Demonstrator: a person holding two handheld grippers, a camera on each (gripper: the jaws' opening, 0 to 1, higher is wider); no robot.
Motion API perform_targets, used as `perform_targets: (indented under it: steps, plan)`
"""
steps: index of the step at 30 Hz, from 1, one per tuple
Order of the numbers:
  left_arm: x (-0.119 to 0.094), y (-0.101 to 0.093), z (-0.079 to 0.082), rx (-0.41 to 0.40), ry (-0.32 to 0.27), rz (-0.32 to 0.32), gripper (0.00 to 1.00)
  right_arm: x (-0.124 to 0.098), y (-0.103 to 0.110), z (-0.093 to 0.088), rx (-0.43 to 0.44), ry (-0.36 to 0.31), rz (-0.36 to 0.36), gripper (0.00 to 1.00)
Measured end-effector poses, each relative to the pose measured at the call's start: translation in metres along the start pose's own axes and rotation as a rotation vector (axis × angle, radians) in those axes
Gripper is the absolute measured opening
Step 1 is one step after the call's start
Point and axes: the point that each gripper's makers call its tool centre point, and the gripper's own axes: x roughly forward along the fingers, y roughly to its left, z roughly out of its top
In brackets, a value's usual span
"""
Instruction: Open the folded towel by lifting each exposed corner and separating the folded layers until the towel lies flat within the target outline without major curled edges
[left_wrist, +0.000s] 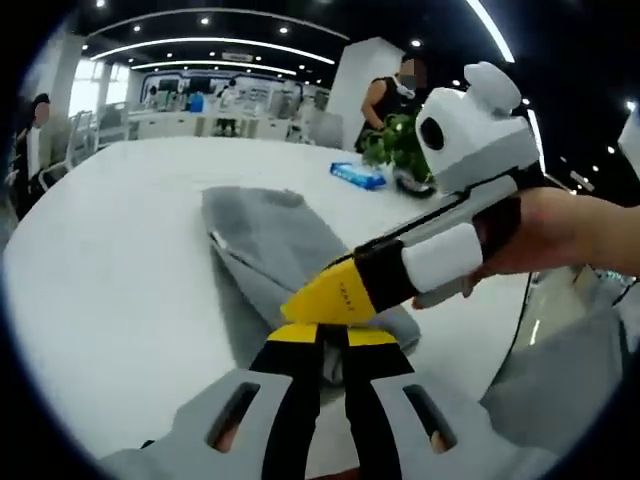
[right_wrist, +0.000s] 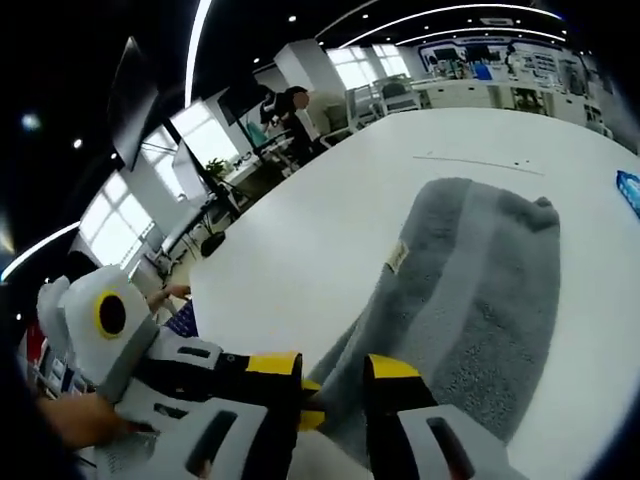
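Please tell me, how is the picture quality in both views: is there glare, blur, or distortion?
Left gripper view: fisheye curves the white table; ceiling lights glare; the gray towel is sharp. Right gripper view: bright windows wash out, the towel shows clear texture, the edges bend.

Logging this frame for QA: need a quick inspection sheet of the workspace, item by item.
Surface: white table, bare apart from the items below.
Job's things: grey towel, folded, small tag on one edge.
Clutter: blue packet; plant.
Grippers: left gripper and right gripper both at the towel's near end; grip cannot be told.
Cables: nothing seen.
Surroundings: open office, desks, windows, ceiling lights, people standing.
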Motion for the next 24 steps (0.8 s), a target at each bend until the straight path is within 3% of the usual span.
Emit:
perform_targets:
  steps: [3,10,16,24]
  plan:
    - [0.002,-0.006,-0.002,0.049,0.014,-0.014,0.06,0.005,-0.018,-0.006,-0.029,0.058,-0.071,0.18]
    - [0.004,-0.007,-0.006,0.071,0.033,-0.031,0.07,0.011,-0.022,-0.018,-0.014,0.124,-0.051,0.02]
    - [0.000,0.005,0.001,-0.115,-0.022,-0.009,0.08,0.004,-0.025,-0.013,-0.039,0.102,-0.064,0.00]
    - [0.000,0.002,0.000,-0.166,-0.029,-0.029,0.09,-0.014,-0.036,-0.002,-0.026,0.047,-0.088,0.00]
